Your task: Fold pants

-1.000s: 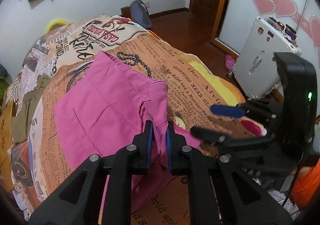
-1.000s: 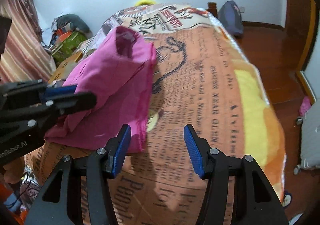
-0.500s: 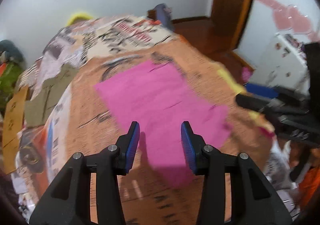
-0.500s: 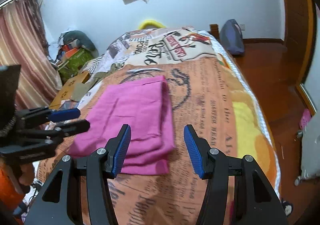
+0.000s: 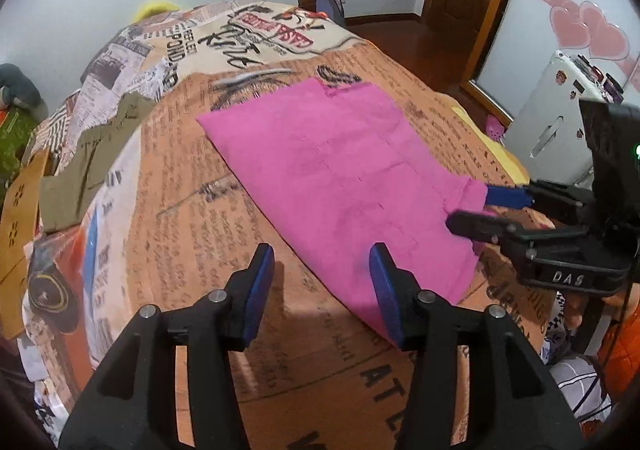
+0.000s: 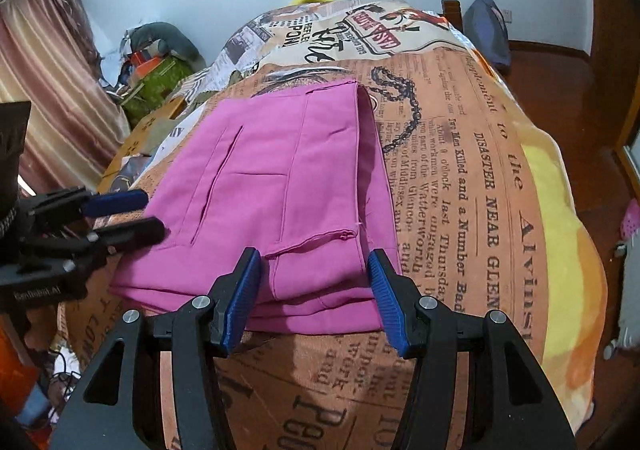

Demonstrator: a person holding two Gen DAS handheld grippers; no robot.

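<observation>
Pink pants (image 6: 288,185) lie folded on the newsprint-patterned bedspread (image 6: 460,177); both grippers' jaws gape empty, the left's just opened.

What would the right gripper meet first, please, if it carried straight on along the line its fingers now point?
Most likely the near edge of the folded pink fabric pants, which lies between and just beyond the open right gripper. Under it is the newspaper-print bedspread. Depth is uncertain in the fisheye view.
</observation>
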